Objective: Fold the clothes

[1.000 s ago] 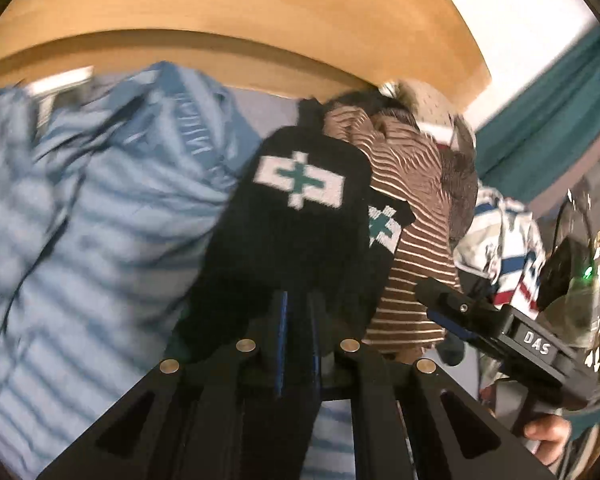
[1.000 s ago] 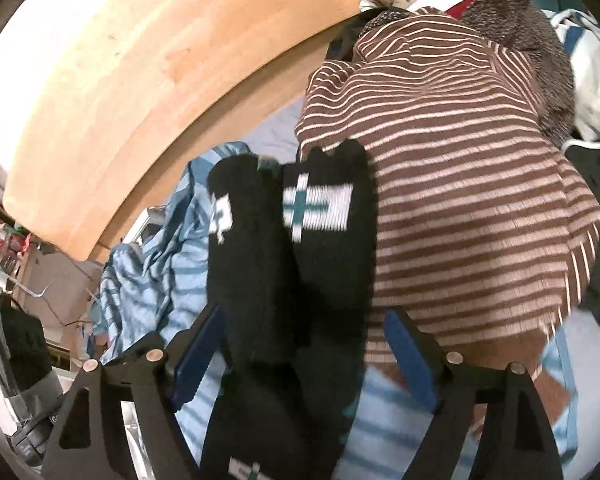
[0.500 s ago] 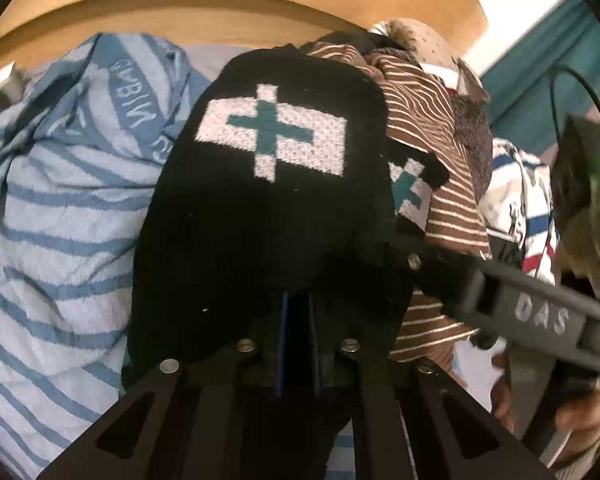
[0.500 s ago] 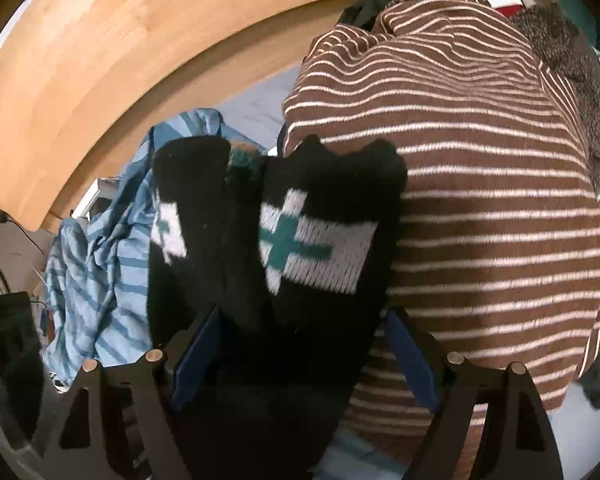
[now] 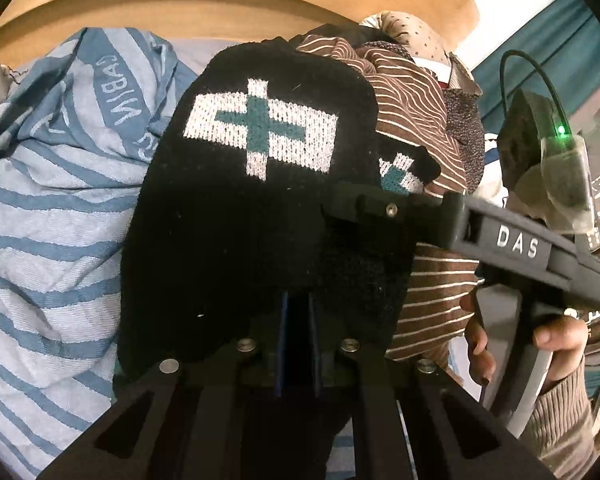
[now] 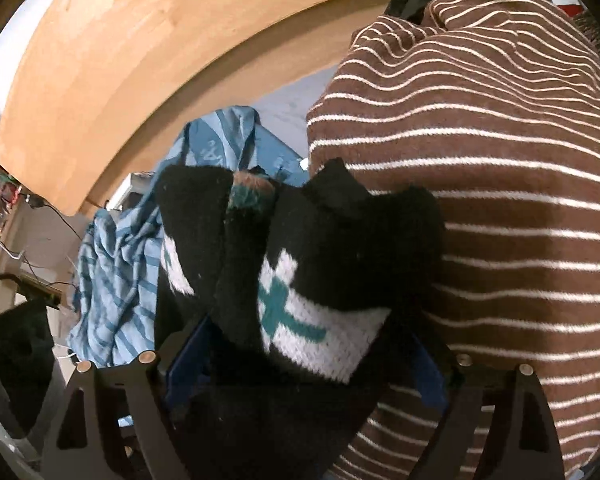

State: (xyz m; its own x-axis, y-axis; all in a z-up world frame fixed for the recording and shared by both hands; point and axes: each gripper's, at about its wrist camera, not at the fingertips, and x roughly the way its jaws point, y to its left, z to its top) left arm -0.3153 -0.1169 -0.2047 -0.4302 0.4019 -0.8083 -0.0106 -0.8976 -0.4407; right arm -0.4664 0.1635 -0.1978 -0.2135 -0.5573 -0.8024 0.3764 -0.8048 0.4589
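A pair of black socks with white patches and teal crosses hangs in front of a clothes pile. The larger sock (image 5: 260, 200) fills the left wrist view, and my left gripper (image 5: 298, 320) is shut on its lower part, blue pads close together. The second sock (image 5: 400, 176) peeks out behind it. My right gripper (image 5: 500, 236), held by a hand (image 5: 556, 332), reaches in from the right and touches the socks. In the right wrist view the right gripper (image 6: 308, 360) stands open, wide apart, with both socks (image 6: 340, 260) lying between its fingers (image 6: 188, 344).
A blue-striped garment (image 5: 52, 200) lies crumpled on the left, and a brown white-striped garment (image 6: 480, 160) bulks on the right. A wooden headboard (image 6: 140, 60) curves behind them. More clothes (image 5: 412, 36) and a teal curtain (image 5: 560, 40) sit at the far right.
Both grippers have closed in on each other. The socks now loom larger in both views, and the right gripper's fingers have moved around them. The left gripper stays shut.
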